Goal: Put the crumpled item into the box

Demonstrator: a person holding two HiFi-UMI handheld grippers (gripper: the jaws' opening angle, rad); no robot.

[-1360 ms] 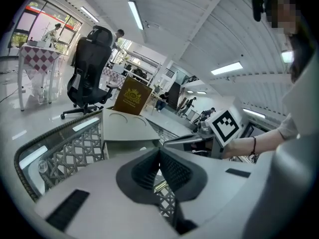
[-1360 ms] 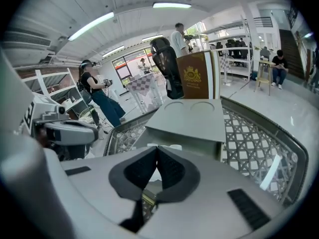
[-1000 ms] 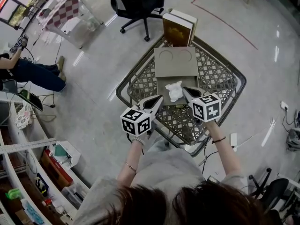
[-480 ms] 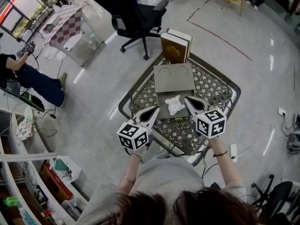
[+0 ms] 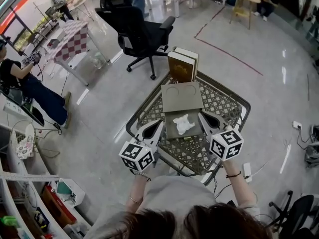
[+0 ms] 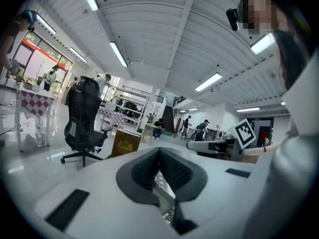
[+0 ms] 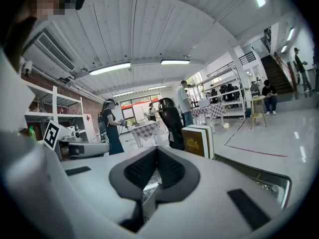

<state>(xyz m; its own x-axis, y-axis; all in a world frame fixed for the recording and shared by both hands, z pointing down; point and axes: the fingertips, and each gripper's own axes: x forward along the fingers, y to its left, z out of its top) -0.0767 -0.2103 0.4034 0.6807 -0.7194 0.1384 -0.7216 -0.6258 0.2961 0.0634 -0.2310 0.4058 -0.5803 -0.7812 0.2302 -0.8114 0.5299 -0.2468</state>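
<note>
The crumpled white item (image 5: pixel 183 123) lies inside the open grey box (image 5: pixel 172 131), whose lid (image 5: pixel 182 90) is folded back on the mesh table (image 5: pixel 224 94). My left gripper (image 5: pixel 160 123) hovers shut and empty just left of the box. On the box's other side my right gripper (image 5: pixel 201 115) is also shut and empty. Neither touches the item. In the left gripper view the left gripper (image 6: pixel 159 151) points level across the room with its pads together. The right gripper (image 7: pixel 157 151) in the right gripper view does the same, past a brown book-like box (image 7: pixel 194 142).
A brown book-like box (image 5: pixel 181 66) stands upright at the table's far edge. A black office chair (image 5: pixel 138 30) is beyond it, a checkered table (image 5: pixel 69 35) further left. A seated person (image 5: pixel 27 81) is at the left, shelves (image 5: pixel 30 203) at the lower left.
Both grippers have risen and drawn a little apart from the box, staying shut. The white item has stayed in the box. The head view now takes in more of the room.
</note>
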